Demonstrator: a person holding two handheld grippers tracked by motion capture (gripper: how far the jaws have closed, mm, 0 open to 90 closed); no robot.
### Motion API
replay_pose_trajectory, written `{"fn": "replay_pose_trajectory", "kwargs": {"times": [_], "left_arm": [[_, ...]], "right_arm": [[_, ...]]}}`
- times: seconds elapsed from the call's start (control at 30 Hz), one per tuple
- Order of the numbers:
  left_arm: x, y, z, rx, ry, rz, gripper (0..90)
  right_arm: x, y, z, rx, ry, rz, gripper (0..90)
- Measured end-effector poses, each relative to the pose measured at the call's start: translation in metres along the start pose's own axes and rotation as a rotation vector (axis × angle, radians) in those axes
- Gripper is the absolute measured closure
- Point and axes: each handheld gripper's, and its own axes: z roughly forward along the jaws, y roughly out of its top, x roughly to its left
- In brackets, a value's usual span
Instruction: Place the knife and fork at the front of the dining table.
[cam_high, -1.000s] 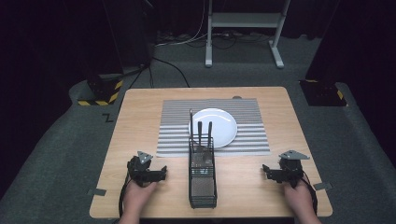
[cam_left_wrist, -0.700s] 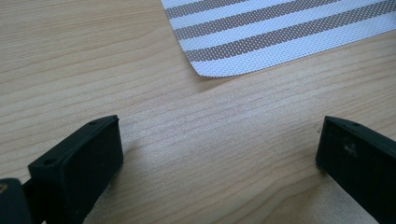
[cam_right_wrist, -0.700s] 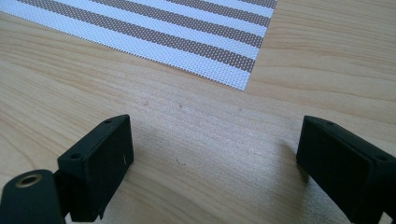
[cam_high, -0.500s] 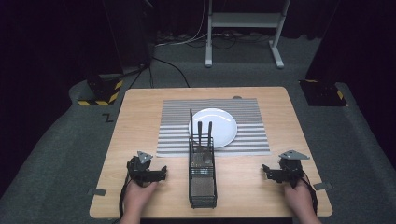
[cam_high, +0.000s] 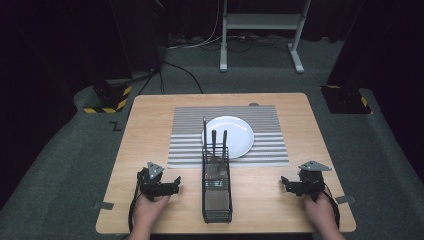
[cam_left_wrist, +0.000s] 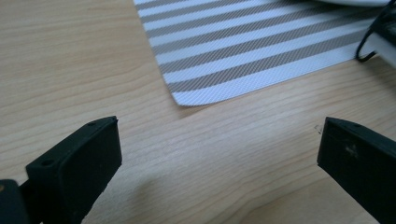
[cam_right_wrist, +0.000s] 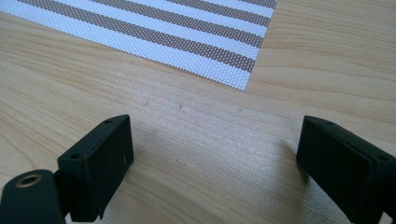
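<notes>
In the high view a wooden counter (cam_high: 150, 125) fills the middle of the frame, with a striped placemat (cam_high: 187, 135) lying across its upper centre and a white plate (cam_high: 235, 132) resting on that mat. A black wire caddy (cam_high: 216, 187) stands in the lower centre of the frame, its far end overlapping the near edge of the placemat and touching the plate's lower rim; three dark utensil handles (cam_high: 214, 140) rise upright from its far compartment, and what kind of utensils they are cannot be told. The left hand-held gripper (cam_high: 167, 186) sits low in the lower left of the frame, just beside the caddy's left side but apart from it, with the person's left hand (cam_high: 147, 212) behind it. The right hand-held gripper (cam_high: 287, 184) sits in the lower right of the frame, farther from the caddy, with the right hand (cam_high: 320, 215) behind it. In the left gripper view the jaws stand wide apart over bare wood with nothing between them, the placemat's corner (cam_left_wrist: 196, 95) just ahead in the upper middle and a bit of the caddy's black wire (cam_left_wrist: 369, 46) at the upper right edge. In the right gripper view the jaws are likewise spread wide and empty above the wood, the placemat's corner (cam_right_wrist: 233, 77) ahead of them in the upper part of the frame.
</notes>
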Motion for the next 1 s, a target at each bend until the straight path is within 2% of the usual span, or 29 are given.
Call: {"fn": "replay_pose_trajectory", "kwargs": {"times": [0.1,0.17,0.23,0.3,0.4,0.53,0.57,0.73,0.77,0.83,0.87,0.9,1.0], "left_arm": [[-0.001,0.001,-0.004,-0.015,-0.015,-0.004,0.0],[-0.002,0.003,-0.008,-0.056,-0.048,-0.029,0.0],[-0.003,0.003,-0.01,-0.067,-0.051,-0.024,0.0],[-0.004,0.005,-0.013,-0.103,-0.068,-0.031,0.1],[-0.004,0.007,-0.016,-0.123,-0.096,-0.049,0.1],[-0.005,0.009,-0.02,-0.136,-0.105,-0.055,0.2],[-0.005,0.01,-0.023,-0.162,-0.119,-0.056,0.3],[-0.007,0.014,-0.029,-0.208,-0.143,-0.07,0.8],[-0.01,0.017,-0.033,-0.227,-0.158,-0.073,1.9],[-0.012,0.019,-0.037,-0.264,-0.155,-0.058,2.1],[-0.012,0.019,-0.037,-0.264,-0.155,-0.058,2.0],[-0.015,0.022,-0.041,-0.298,-0.157,-0.065,1.8],[-0.021,0.028,-0.046,-0.321,-0.159,-0.052,1.2]], "right_arm": [[0.0,0.0,0.0,0.0,0.0,0.0,10.5],[0.0,0.0,0.0,0.0,-0.001,0.0,10.4],[0.0,0.0,0.0,0.0,-0.001,0.0,10.4],[0.0,0.0,0.0,0.0,-0.001,0.0,10.4],[0.0,0.0,0.001,-0.001,-0.001,-0.002,10.3],[0.0,0.0,0.001,-0.001,-0.001,-0.001,10.3],[0.0,0.0,0.001,-0.001,-0.001,-0.002,10.3],[0.0,0.001,0.001,0.0,-0.002,0.001,10.3],[0.0,0.001,0.001,0.0,-0.001,0.001,10.3],[0.0,0.001,0.001,0.0,-0.002,0.001,10.3],[0.0,0.001,0.001,0.0,-0.002,0.001,10.3],[0.0,0.001,0.001,0.0,-0.002,0.001,10.3],[0.0,0.001,0.001,0.0,-0.002,0.001,10.3]]}}
